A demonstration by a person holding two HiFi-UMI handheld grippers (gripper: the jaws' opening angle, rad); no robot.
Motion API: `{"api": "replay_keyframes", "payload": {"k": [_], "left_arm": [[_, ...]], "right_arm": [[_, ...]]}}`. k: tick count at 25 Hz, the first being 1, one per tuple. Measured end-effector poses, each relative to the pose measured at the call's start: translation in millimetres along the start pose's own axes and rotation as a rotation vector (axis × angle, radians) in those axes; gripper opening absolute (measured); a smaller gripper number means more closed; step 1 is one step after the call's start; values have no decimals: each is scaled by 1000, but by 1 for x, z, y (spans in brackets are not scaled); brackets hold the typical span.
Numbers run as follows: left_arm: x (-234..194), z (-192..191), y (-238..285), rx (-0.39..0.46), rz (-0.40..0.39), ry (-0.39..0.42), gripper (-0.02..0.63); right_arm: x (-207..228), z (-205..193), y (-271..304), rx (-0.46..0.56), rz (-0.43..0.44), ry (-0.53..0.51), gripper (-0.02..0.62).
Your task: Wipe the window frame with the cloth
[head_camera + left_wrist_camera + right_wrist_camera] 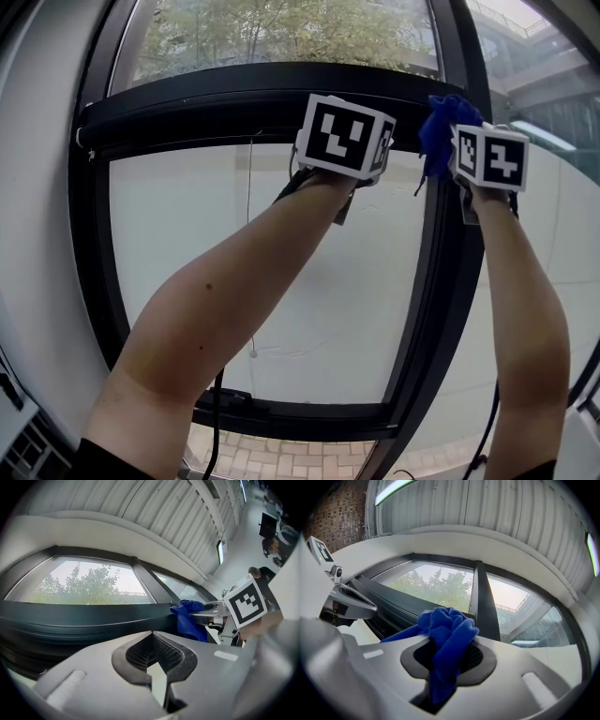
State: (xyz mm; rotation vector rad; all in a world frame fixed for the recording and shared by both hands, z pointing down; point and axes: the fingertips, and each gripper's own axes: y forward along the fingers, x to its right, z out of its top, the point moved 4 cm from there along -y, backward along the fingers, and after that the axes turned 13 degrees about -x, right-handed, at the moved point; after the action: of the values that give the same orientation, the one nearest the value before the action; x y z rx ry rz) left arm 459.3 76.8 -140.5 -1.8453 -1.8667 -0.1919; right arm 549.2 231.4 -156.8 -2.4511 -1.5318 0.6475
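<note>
Two bare forearms point(234, 291) reach up to one black window frame point(234, 98), smooth and dark with rounded corners. Green trees point(272, 33) show through the glass at 11 o'clock. At 12 o'clock in the head view, the left gripper point(343, 141) carries a white cube with black square markers. Its grey jaws are clenched together on nothing, their ribbed dark pads meeting. At 1 o'clock the right gripper point(487, 159), with a second marker cube, is clamped on one blue cloth point(445, 127). The cloth is fuzzy and bunched, and sits at the frame's upright post near the upper right corner.
</note>
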Motion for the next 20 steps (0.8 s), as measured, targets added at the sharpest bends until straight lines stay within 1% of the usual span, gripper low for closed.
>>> {"api": "replay_keyframes", "payload": {"k": [4,8,12,13,15,17,20], "left_arm": [[11,4,10,5,-15,19,-6],[21,5,17,4,-47,31,-6],[18,2,12,-3,-45,50,-8],[17,2,10,0,-54,50,-6],[15,4,5,9,-79,34,-8],[10,6,-1,16,-87,5,-8],[10,9,-3,38,-135,-22,-7]], "right_arm": [[13,-5,2,-9,-13,1,87],[15,-5,4,-8,-8,2,86],[15,-5,1,-2,15,33,86],[15,-4,-2,6,17,45,86],[18,-1,-12,15,1,56,87],[22,4,-24,14,-33,38,86],[23,8,-38,0,-58,8,86]]}}
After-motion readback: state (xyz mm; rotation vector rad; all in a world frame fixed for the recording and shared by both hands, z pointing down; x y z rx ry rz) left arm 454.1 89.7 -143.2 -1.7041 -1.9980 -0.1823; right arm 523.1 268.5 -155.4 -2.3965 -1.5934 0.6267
